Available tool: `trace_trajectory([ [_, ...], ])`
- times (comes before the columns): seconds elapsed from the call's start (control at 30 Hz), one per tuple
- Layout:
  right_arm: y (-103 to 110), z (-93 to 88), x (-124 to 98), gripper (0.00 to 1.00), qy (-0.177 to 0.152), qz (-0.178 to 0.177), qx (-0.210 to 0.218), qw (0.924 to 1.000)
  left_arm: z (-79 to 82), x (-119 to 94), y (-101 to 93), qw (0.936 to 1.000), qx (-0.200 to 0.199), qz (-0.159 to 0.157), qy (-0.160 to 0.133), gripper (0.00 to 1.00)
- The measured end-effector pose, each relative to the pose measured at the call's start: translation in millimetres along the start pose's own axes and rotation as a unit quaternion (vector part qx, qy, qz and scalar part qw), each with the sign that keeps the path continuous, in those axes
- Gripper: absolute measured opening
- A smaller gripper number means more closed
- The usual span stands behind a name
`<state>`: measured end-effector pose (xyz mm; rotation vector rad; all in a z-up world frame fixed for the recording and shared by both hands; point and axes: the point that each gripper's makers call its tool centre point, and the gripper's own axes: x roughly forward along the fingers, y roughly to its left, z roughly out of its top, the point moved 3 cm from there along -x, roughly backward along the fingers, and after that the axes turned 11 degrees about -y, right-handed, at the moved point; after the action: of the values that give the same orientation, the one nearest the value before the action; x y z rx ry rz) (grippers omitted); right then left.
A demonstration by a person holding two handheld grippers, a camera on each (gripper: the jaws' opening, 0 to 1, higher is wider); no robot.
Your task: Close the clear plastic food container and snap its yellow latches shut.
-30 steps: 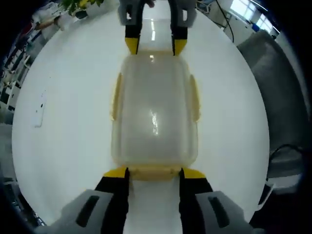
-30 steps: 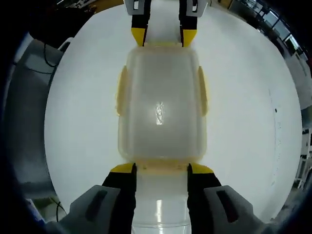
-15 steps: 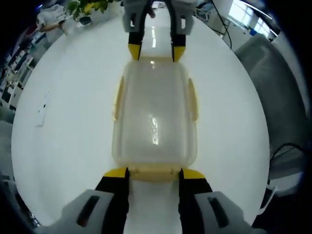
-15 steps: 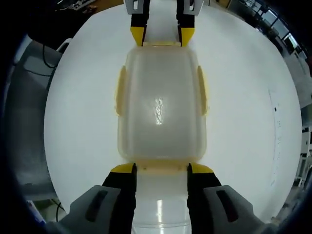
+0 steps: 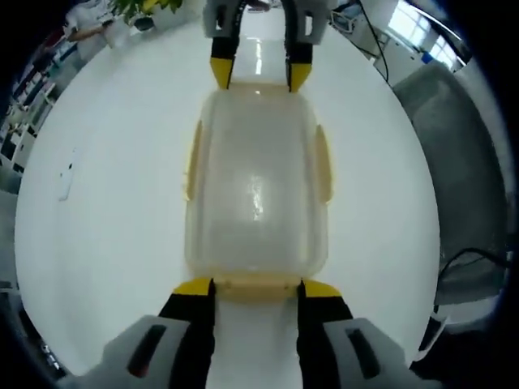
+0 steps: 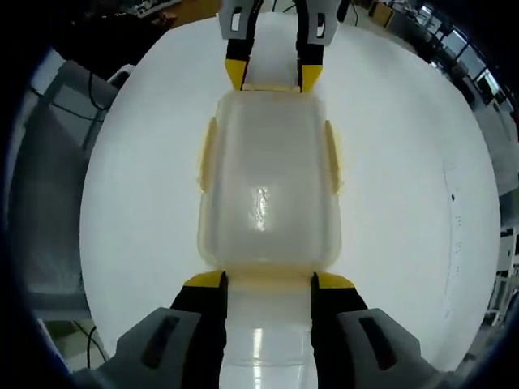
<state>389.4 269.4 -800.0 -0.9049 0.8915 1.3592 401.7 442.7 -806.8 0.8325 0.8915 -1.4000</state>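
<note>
Clear container [image 5: 256, 194], yellow latches [image 5: 323, 162], white table [image 5: 105, 203], yellow-tipped black fingers [image 5: 193, 301].

A glossy white worktop [image 5: 105, 203] reflects overhead light. A clear plastic food container [image 5: 256, 190] with its lid on and yellow latches [image 5: 325, 162] along its sides sits flat on its middle.

No legible text, label, brand, number or sign appears in either view; the small dark marks on the white desk [image 6: 454, 211], at the right of the right gripper view, are too small to read.
</note>
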Motion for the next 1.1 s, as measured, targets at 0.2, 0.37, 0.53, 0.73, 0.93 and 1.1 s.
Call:
trace_trajectory([
  [0.2, 4, 9.2, -17, 0.37, -0.025, -0.006, -0.013, 0.9996, 6.6, -18, -4.8, 0.9999, -0.012, 0.004, 0.009, 0.34],
  [0.37, 5, 9.4, -40, 0.37, -0.036, -0.008, -0.024, 0.9990, 21.5, -32, -10.7, 0.9996, -0.027, 0.008, 0.011, 0.34],
  [0.53, 8, 2.9, -62, 0.37, -0.046, -0.017, -0.030, 0.9983, 46.2, -45, -15.1, 0.9994, -0.022, 0.021, 0.014, 0.34],
  [0.73, 11, -15.2, -91, 0.36, -0.047, -0.028, -0.041, 0.9977, 75.3, -42, -21.8, 0.9989, -0.036, 0.028, 0.006, 0.33],
  [0.93, 11, -40.0, -102, 0.36, -0.040, -0.028, -0.044, 0.9978, 97.4, -31, -27.3, 0.9988, -0.037, 0.032, -0.006, 0.33],
  [1.1, 9, -54.8, -105, 0.36, -0.040, -0.027, -0.045, 0.9978, 110.5, -23, -27.6, 0.9988, -0.027, 0.039, -0.009, 0.33],
])
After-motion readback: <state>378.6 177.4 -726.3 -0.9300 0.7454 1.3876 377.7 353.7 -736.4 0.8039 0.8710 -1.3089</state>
